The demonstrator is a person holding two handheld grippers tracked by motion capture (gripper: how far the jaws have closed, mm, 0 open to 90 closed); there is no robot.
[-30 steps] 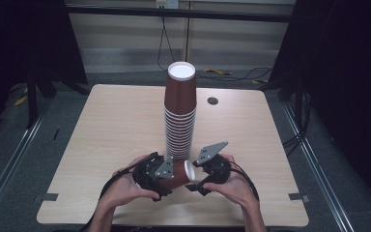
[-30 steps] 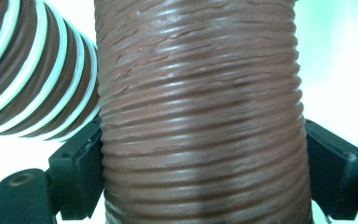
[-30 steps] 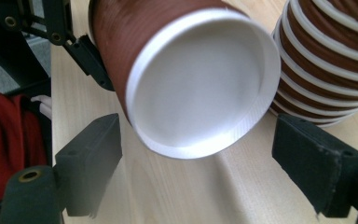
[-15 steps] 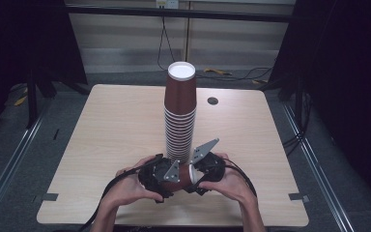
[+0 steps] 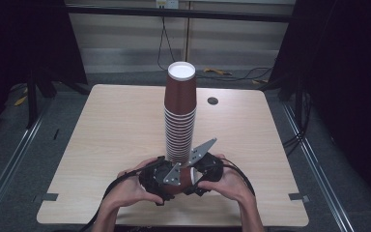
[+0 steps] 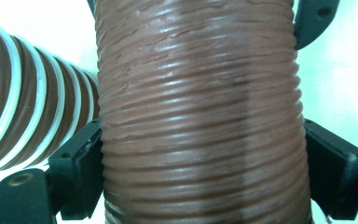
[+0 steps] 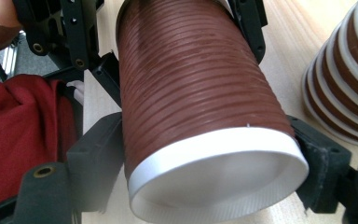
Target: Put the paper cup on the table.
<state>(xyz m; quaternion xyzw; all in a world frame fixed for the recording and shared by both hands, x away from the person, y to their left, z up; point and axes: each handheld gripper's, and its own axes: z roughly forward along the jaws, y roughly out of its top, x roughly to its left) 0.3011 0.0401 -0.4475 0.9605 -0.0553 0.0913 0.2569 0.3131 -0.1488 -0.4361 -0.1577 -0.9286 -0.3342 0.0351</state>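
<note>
Hands at near table edge, both grippers meeting over one brown ribbed paper cup [image 5: 186, 178] lying on its side, just in front of tall cup stack [image 5: 179, 116].

Left gripper [image 5: 160, 180]: jaws partly closed, pads pressed to both sides of cup wall in left gripper view; cup [image 6: 200, 116] spans frame top to bottom, both ends cut off, rim and base not visible there. Jaw tips hidden behind cup. Stack's white-rimmed bands [image 6: 23, 121] close at left, blurred.

Right gripper [image 5: 204, 170]: jaws flank cup near white rim [image 7: 219, 182], black pads touching wall either side in right gripper view; open mouth faces camera, interior pale, washed out. Further up same cup [image 7: 191, 79], left gripper's black jaws clamp far end. Red cloth [image 7: 23, 135] at left, partly cut by frame. Stack base [image 7: 345, 88] at right edge, standing on table [image 7: 289, 42].

High view: grey plates and hands cover most of cup; jaw contact not readable from above. Left hand [image 5: 130, 186], right hand [image 5: 232, 181] wrap gripper bodies; cables loop toward near edge.

Farther back: stack upright near table centre, top cup inverted with white base up. Small dark disc [image 5: 212, 101] on table [image 5: 101, 125] beyond, well apart; nature unclear.
</note>
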